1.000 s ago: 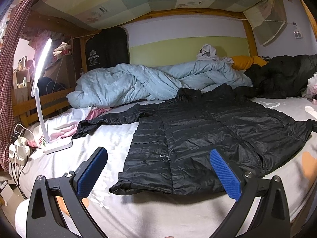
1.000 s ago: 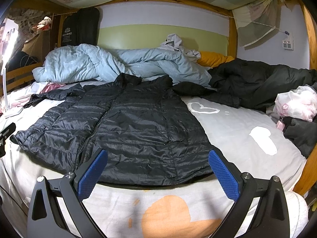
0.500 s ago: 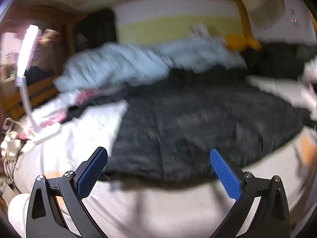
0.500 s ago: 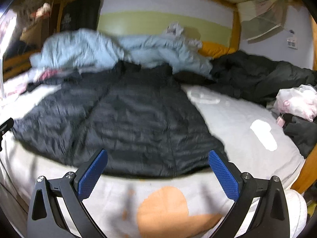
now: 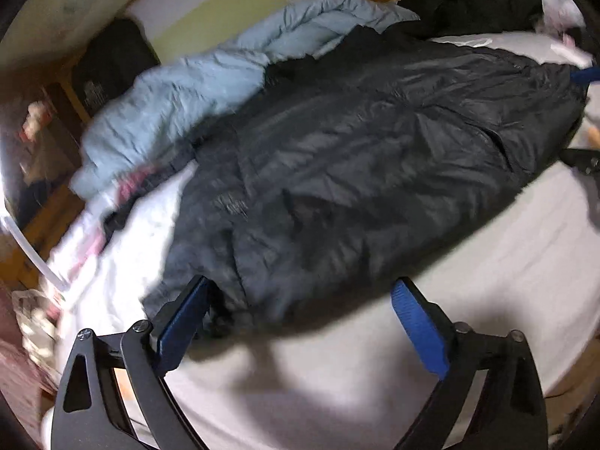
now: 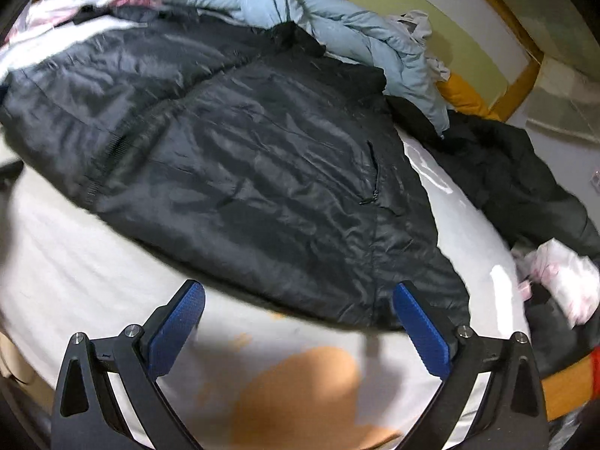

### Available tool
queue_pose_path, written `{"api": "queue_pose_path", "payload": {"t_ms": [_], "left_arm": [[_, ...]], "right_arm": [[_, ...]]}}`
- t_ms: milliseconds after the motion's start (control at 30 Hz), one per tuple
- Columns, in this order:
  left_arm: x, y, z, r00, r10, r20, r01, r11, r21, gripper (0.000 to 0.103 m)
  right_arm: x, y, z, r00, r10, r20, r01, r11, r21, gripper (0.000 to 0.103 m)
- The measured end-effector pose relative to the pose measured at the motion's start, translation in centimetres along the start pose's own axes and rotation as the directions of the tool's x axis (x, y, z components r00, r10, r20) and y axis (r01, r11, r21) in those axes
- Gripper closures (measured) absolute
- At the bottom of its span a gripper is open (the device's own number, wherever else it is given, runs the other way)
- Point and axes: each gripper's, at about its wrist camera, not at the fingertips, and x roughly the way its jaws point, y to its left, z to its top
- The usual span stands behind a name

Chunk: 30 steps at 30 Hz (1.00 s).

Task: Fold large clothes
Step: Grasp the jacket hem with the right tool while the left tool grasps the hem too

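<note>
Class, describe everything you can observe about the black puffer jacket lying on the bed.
The black puffer jacket is shiny, quilted, nylon-looking fabric, spread flat and front-up on the white bedsheet. A centre zip and a zipped side pocket show. Its collar end lies against the light blue duvet; one sleeve stretches sideways. The hem faces both cameras. The left tongs, closing, straddle a hem corner; the right tongs hang open near the other.

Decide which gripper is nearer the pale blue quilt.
Left. The left gripper, jaws closing, is at the jacket corner nearest the quilt; the right gripper is at the opposite corner.
</note>
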Motion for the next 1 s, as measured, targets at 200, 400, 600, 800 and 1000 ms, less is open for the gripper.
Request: {"api": "queue_pose_path", "payload": {"t_ms": [200, 400, 600, 800, 1000], "left_arm": [[1.9, -1.0, 0.6, 0.991, 0.133, 0.02, -0.135, 0.972, 0.192, 0.068], [-0.8, 0.6, 0.7, 0.993, 0.111, 0.027, -0.114, 0.983, 0.141, 0.096], [-7.1, 4.2, 0.1, 0.988, 0.126, 0.086, -0.132, 0.989, 0.066, 0.099], [-9.1, 7.7, 2.3, 0.984, 0.116, 0.135, -0.113, 0.993, -0.03, 0.099], [-3.5, 11.1, 7.9, 0.992, 0.046, 0.118, -0.031, 0.992, -0.122, 0.099]], "right_arm": [[0.9, -0.4, 1.7, 0.999, 0.044, 0.021, -0.042, 0.993, -0.107, 0.056], [0.0, -2.9, 1.9, 0.994, 0.101, 0.05, -0.102, 0.995, 0.018, 0.094], [-6.1, -2.9, -1.1, 0.985, 0.13, 0.114, -0.129, 0.991, -0.019, 0.096], [-11.1, -3.7, -0.9, 0.969, 0.116, 0.219, -0.118, 0.993, -0.003, 0.096], [-7.4, -7.1, 6.5, 0.961, 0.068, 0.268, -0.083, 0.996, 0.044, 0.096]]}}
